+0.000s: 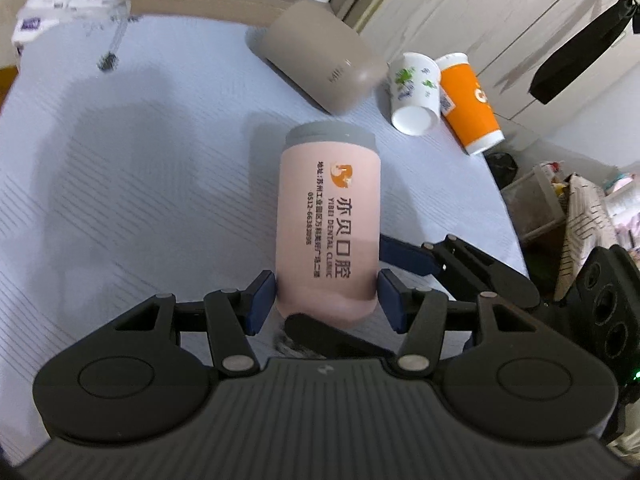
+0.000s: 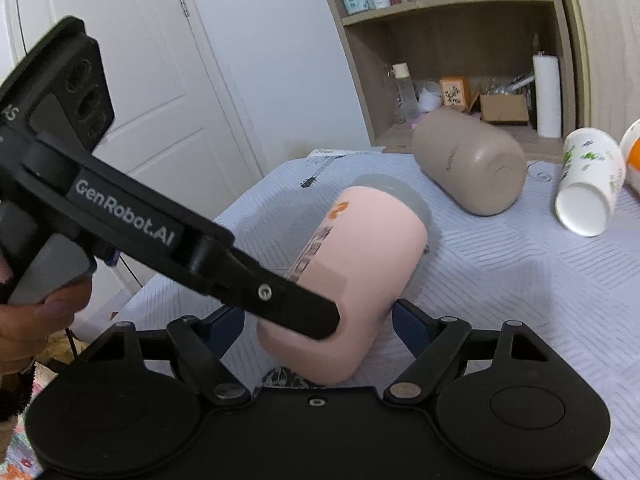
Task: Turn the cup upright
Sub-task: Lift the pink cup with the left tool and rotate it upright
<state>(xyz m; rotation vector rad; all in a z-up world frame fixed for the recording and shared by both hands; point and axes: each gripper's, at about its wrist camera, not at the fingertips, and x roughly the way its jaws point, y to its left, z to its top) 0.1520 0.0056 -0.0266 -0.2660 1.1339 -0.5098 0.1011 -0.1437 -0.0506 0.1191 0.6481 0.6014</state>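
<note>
A pink cup (image 1: 328, 224) with a grey lid and dark printed text lies tilted on the pale blue cloth; it also shows in the right wrist view (image 2: 352, 264). My left gripper (image 1: 326, 300) is shut on the cup's base end, blue pads pressed against both sides. My right gripper (image 2: 320, 320) straddles the same base end; its right pad stands a little off the cup and its left pad is hidden behind the left gripper's finger (image 2: 280, 300), so the jaws look open.
A taupe cup (image 1: 316, 56) lies on its side behind. A white floral paper cup (image 1: 414, 92) and an orange paper cup (image 1: 468, 100) lie at the right. The table's right edge (image 1: 508, 216) drops to clutter. Shelves (image 2: 460, 60) stand behind.
</note>
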